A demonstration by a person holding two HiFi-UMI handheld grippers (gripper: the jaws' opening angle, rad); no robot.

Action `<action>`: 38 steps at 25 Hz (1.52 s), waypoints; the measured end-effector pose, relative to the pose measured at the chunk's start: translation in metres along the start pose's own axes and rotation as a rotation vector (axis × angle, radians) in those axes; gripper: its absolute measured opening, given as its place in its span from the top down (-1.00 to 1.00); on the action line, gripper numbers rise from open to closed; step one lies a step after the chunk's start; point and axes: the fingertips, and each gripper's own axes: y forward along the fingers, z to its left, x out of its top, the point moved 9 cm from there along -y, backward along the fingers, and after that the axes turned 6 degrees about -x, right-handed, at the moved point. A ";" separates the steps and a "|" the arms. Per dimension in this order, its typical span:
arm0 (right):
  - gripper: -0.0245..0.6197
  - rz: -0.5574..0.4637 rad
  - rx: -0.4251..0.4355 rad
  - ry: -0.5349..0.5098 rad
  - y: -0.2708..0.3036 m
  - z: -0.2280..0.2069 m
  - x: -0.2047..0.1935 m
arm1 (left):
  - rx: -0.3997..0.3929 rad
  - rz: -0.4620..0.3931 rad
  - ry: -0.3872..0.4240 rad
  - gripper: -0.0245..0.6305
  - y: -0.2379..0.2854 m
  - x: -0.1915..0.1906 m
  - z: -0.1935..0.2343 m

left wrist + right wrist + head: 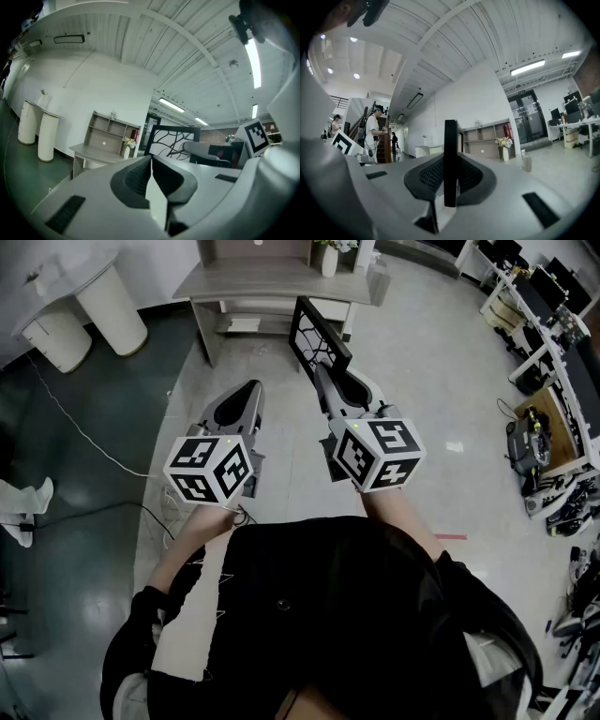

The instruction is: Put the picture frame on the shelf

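The picture frame (317, 332) is black with a white branch pattern and is held upright, out in front of me over the floor. My right gripper (324, 371) is shut on its lower edge. In the right gripper view the frame (450, 159) stands edge-on between the pads. My left gripper (250, 387) is level beside it on the left, shut with nothing in it; its jaws (150, 161) meet. From the left gripper view the frame (171, 139) shows to the right. The grey shelf unit (272, 279) with its desk stands ahead, beyond the frame.
A white vase of flowers (330, 259) stands on the shelf unit's right end. A white round table on two cylinders (84, 306) is at far left, with cables (89, 442) on the floor. Desks and gear (548, 334) line the right side. A person (372, 136) stands far off.
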 end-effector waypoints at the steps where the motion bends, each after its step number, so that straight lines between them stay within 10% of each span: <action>1: 0.76 -0.001 0.000 -0.002 0.001 0.000 -0.001 | 0.000 -0.001 0.000 0.86 0.000 -0.001 0.001; 25: 0.76 0.055 0.007 0.075 0.031 0.035 -0.053 | 0.010 -0.005 -0.010 0.89 -0.035 -0.023 0.063; 38: 0.75 0.096 0.029 0.057 0.116 -0.008 -0.062 | 0.010 0.006 -0.048 0.89 0.038 -0.028 0.118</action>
